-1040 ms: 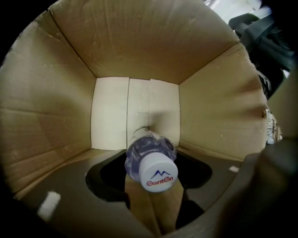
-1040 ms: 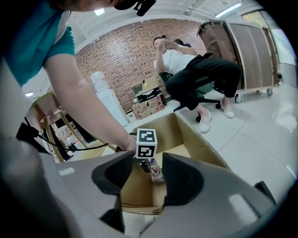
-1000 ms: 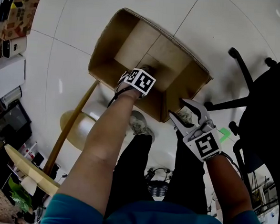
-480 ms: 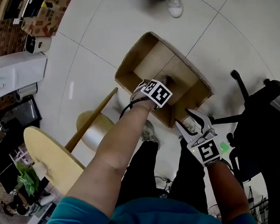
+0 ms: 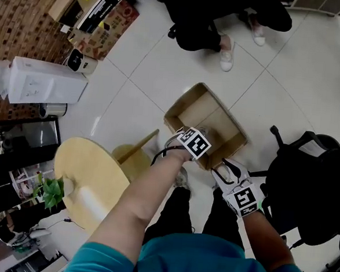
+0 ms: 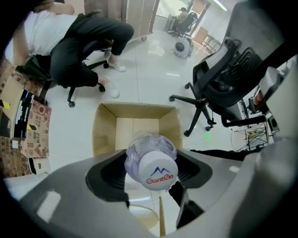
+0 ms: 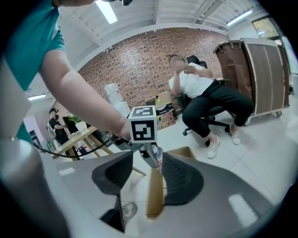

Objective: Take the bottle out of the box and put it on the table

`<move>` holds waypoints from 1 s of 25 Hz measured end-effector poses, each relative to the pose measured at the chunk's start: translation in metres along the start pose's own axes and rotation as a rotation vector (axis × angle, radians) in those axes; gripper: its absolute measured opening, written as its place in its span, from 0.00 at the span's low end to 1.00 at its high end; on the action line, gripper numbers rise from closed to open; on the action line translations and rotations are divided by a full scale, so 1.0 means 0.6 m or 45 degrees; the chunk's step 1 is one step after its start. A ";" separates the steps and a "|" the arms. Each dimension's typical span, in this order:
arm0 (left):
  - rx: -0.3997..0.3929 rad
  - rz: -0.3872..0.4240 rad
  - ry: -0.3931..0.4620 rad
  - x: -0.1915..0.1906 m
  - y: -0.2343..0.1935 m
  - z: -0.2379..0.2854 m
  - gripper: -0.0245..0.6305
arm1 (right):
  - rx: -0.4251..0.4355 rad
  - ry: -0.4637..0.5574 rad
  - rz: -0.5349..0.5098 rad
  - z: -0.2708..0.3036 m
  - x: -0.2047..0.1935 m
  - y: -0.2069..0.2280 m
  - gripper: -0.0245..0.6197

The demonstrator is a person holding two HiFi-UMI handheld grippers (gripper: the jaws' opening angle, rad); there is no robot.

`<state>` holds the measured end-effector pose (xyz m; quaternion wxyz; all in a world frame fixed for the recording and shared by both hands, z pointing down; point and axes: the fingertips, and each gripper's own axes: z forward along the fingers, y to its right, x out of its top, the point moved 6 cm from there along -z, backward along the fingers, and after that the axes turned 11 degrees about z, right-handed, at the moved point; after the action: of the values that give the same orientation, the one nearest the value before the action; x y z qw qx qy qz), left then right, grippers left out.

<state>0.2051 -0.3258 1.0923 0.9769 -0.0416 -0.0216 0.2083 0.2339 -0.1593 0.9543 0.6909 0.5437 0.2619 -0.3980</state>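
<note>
Up comes left gripper [image 6: 151, 179], clamped on bottle [image 6: 150, 151], high above box [image 5: 180, 113]; right gripper [image 7: 146, 179] jaws apart, empty.

Bright overhead light, heavy fisheye bend at every rim.
Tube lights [image 7: 108, 11] blaze high above your right gripper [image 7: 148, 179]; the pale floor [image 6: 144, 79] beyond your left gripper [image 6: 151, 169] glares. The cap of the bottle [image 6: 156, 168] between those jaws reads sharp, the jaw bodies nearest you go soft, and corners black out in both gripper views.

Left gripper [image 6: 151, 170] pointing down — jaws clamped on bottle [image 6: 149, 149], right gripper [image 5: 230, 170] jaws apart
</note>
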 end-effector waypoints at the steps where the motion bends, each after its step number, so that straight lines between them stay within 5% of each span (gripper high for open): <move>1: 0.005 -0.007 0.014 0.007 0.011 -0.039 0.51 | 0.027 -0.019 -0.014 -0.017 0.022 -0.018 0.34; 9: 0.019 -0.056 0.138 -0.016 0.096 -0.438 0.51 | 0.229 -0.142 -0.170 -0.124 0.303 -0.255 0.34; 21: 0.157 -0.164 0.344 -0.096 0.250 -0.877 0.51 | 0.443 -0.143 -0.250 -0.212 0.578 -0.441 0.33; 25: 0.134 -0.186 0.321 -0.171 0.322 -0.971 0.51 | 0.513 -0.152 -0.299 -0.215 0.633 -0.527 0.33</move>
<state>0.0675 -0.2341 0.4922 0.9853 -0.0146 0.1093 0.1306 0.1865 -0.1651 0.4460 0.5317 0.6120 0.1973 -0.5511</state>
